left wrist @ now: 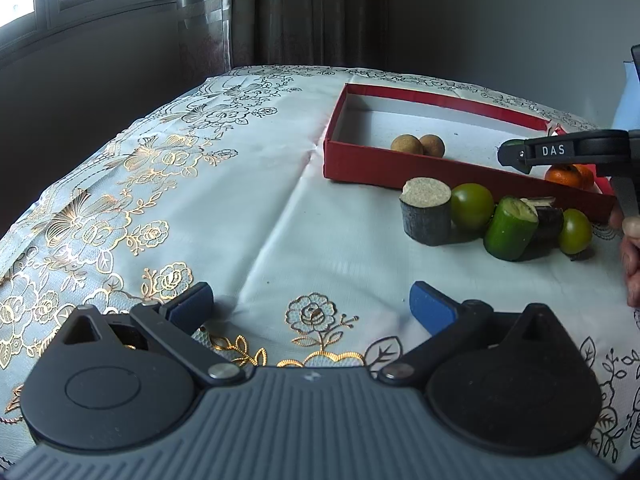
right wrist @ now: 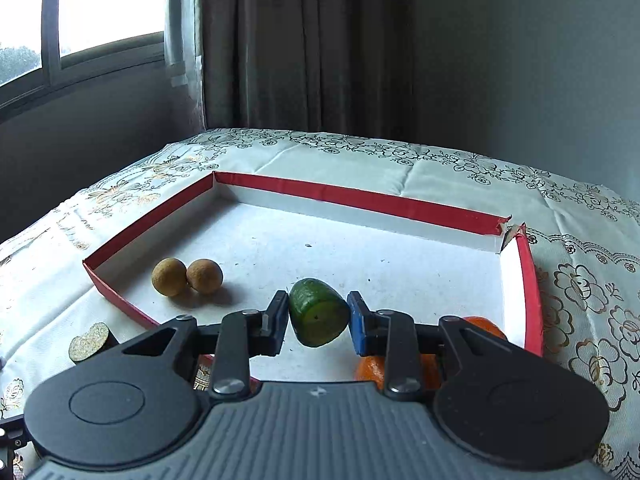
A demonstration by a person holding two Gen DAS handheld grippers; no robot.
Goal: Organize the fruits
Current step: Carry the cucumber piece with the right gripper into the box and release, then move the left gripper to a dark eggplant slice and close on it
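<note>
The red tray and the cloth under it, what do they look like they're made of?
Red tray: probably cardboard, matte red outside and plain white inside; thin folded walls, and one far corner is torn open. Cloth: seemingly a woven fabric or a coated table cover, pale, with fold creases and shiny gold and dark flower outlines; the pictures leave it open which.

Tbl (left wrist: 280, 200) w/ red box (left wrist: 380, 168), fruit pcs (left wrist: 472, 208)

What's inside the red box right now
Two brown round fruits lie in the red box, plus an orange partly hidden by the right gripper, which holds a cucumber piece.
</note>
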